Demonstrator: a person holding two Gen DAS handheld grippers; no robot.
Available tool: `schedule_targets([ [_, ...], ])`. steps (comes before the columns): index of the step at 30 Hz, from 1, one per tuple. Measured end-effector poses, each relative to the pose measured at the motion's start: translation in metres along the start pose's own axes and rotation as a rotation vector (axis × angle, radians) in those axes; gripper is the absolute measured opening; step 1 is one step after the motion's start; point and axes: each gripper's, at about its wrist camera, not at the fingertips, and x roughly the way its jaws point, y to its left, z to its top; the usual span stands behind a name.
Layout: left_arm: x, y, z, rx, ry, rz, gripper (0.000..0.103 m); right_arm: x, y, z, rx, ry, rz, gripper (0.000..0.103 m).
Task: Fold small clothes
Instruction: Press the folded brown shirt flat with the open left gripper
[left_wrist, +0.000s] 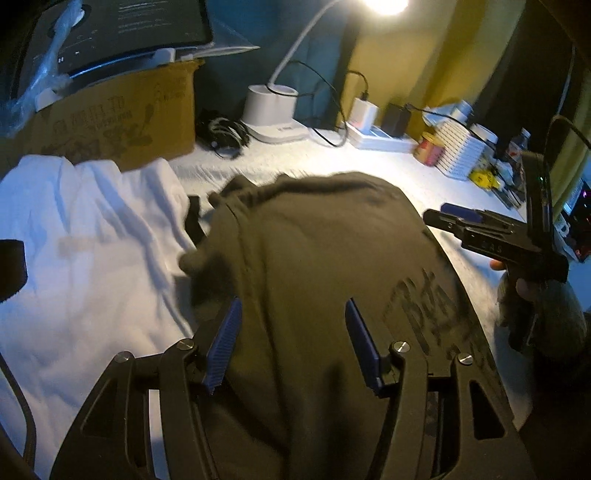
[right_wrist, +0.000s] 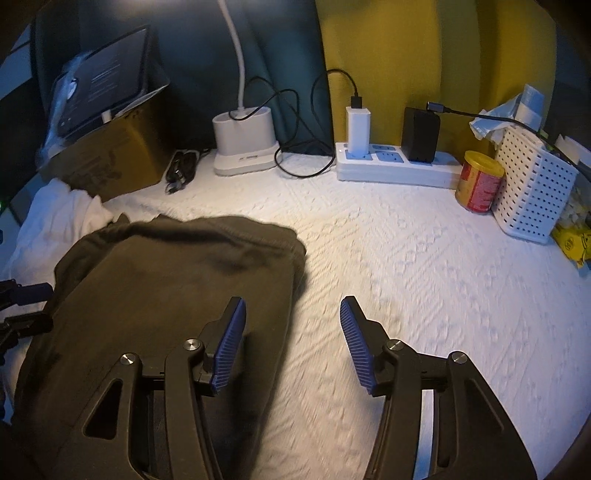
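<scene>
Two garments are seen on the bench (right_wrist: 388, 258), which is covered with a white textured cloth: an olive-green shirt (right_wrist: 166, 280) spread at the near left, and a white garment (left_wrist: 85, 236) lying left of it, partly overlapped. The left hand-held gripper (left_wrist: 293, 343) is held released over the olive-green shirt, nothing between its blue pads. The right hand-held gripper (right_wrist: 291, 343) is likewise spread wide, its left finger over the shirt's right edge. At the far edge a cardboard box (right_wrist: 110, 155), a lamp base (right_wrist: 243, 144) and a power strip (right_wrist: 395, 166) are seen.
</scene>
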Motion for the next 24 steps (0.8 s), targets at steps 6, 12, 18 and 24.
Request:
schedule_targets([
  [6,-0.002,-0.017,-0.02,0.028,0.027,-0.002,0.058,-0.006,0.011,-0.02,-0.016,0.044,0.029,0.056],
  [12,0.006,-0.014,-0.038,0.015,0.061,0.038,0.058,-0.01,0.017,-0.037,-0.02,0.072,0.041,0.057],
  [18,0.002,-0.006,-0.046,0.0,0.035,0.068,0.059,-0.016,0.012,-0.043,0.009,0.073,0.048,0.057],
  [24,-0.008,-0.001,-0.051,-0.063,0.035,0.038,0.059,-0.024,0.009,-0.049,0.024,0.074,0.057,0.057],
])
